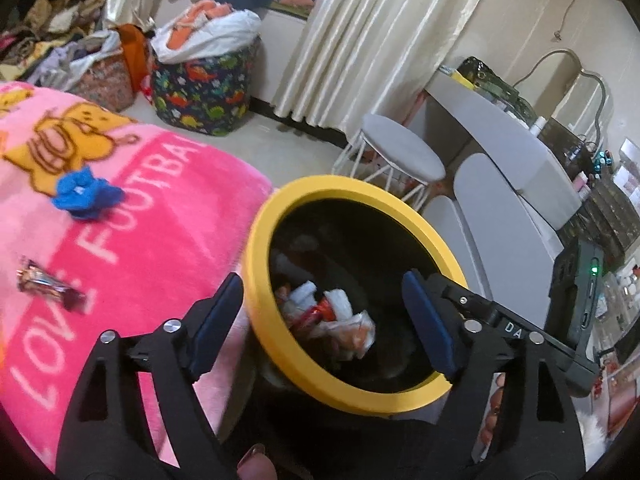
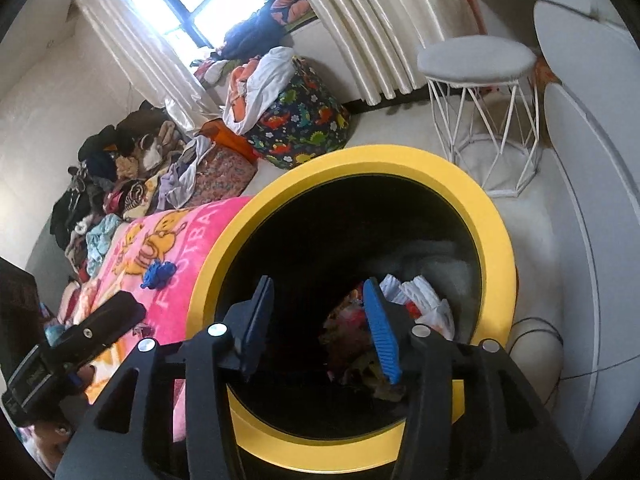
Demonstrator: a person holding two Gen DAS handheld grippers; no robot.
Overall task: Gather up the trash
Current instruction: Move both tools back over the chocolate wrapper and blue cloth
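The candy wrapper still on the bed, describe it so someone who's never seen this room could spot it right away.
Start at the pink blanket printed with white letters, beside the yellow-rimmed trash bin. The candy wrapper lies on the pink band, nearer the camera than the crumpled blue scrap. Unlike that soft blue scrap, it is a long, shiny, dark foil strip with twisted ends.

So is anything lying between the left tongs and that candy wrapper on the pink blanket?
Nothing visible. The left tongs hang open over the yellow-rimmed trash bin; the candy wrapper lies off to their left on the pink blanket, with only bare blanket between. The blue crumpled scrap sits farther back, out of the path.
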